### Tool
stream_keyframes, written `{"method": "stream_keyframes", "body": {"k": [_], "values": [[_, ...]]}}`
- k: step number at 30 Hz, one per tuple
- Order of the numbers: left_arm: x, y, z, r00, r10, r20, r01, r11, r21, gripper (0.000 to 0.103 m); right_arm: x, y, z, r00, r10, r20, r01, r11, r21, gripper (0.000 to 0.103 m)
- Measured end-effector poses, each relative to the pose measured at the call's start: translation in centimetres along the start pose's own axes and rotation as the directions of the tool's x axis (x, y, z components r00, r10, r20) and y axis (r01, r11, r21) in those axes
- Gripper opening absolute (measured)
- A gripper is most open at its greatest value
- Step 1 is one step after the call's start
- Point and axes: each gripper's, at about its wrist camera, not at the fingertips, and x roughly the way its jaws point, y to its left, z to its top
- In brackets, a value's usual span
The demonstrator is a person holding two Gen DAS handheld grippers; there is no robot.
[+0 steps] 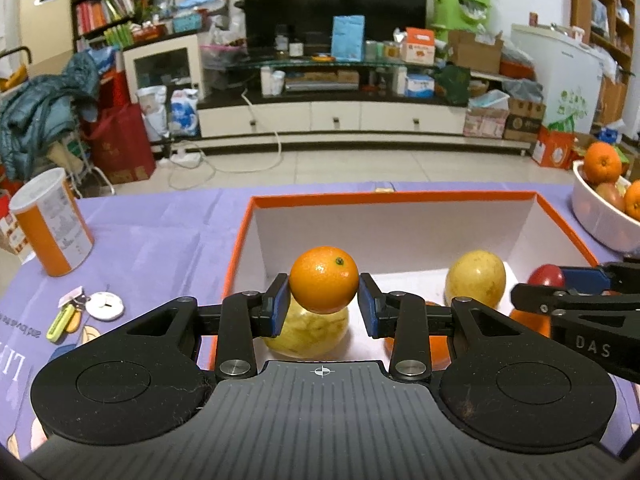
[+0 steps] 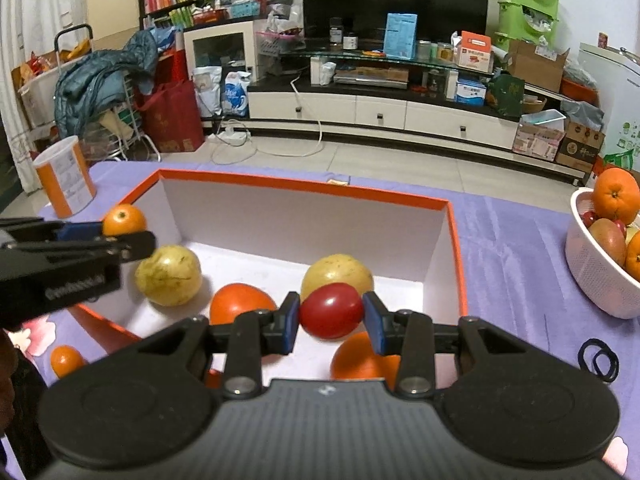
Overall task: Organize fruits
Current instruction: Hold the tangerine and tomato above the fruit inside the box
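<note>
My left gripper (image 1: 324,300) is shut on a small orange (image 1: 324,285) and holds it above the left part of the orange-rimmed white box (image 1: 400,198). My right gripper (image 2: 331,322) is shut on a red tomato (image 2: 331,311) above the box's (image 2: 304,184) near right part. In the box lie two yellow fruits (image 2: 168,275) (image 2: 337,272) and two orange fruits (image 2: 240,303) (image 2: 360,358). The left gripper and its orange (image 2: 124,219) show at the left of the right wrist view; the right gripper with the tomato (image 1: 546,276) shows at the right of the left wrist view.
A white basket (image 2: 600,280) with oranges and other fruit stands on the purple tablecloth right of the box. An orange-and-white canister (image 1: 52,228) stands at the left. A small orange (image 2: 66,360) lies outside the box's near left corner. Black rubber bands (image 2: 600,360) lie at the right; a keyring (image 1: 86,308) lies at the left.
</note>
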Motion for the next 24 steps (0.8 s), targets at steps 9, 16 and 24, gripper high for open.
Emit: {"method": "stream_keyframes", "body": {"k": [9,16,24], "values": [[0.7,-0.6,-0.4,1.0,-0.009,-0.021,0.01,1.0,0.021,0.002,0.2,0.3,-0.2,1.0,0.005,-0.006,-0.005,1.0,-0.002,0.041],[1.0,-0.9,-0.5,0.999,-0.014,-0.031,0.015,0.999,0.03,0.002,0.3,0.3,-0.2,1.0,0.012,-0.014,-0.013,1.0,-0.005,0.041],[1.3,-1.0,-0.7,0.999,-0.017,-0.04,0.018,0.999,0.038,0.002,0.3,0.3,-0.3,1.0,0.012,-0.013,-0.012,1.0,-0.004,0.041]]}}
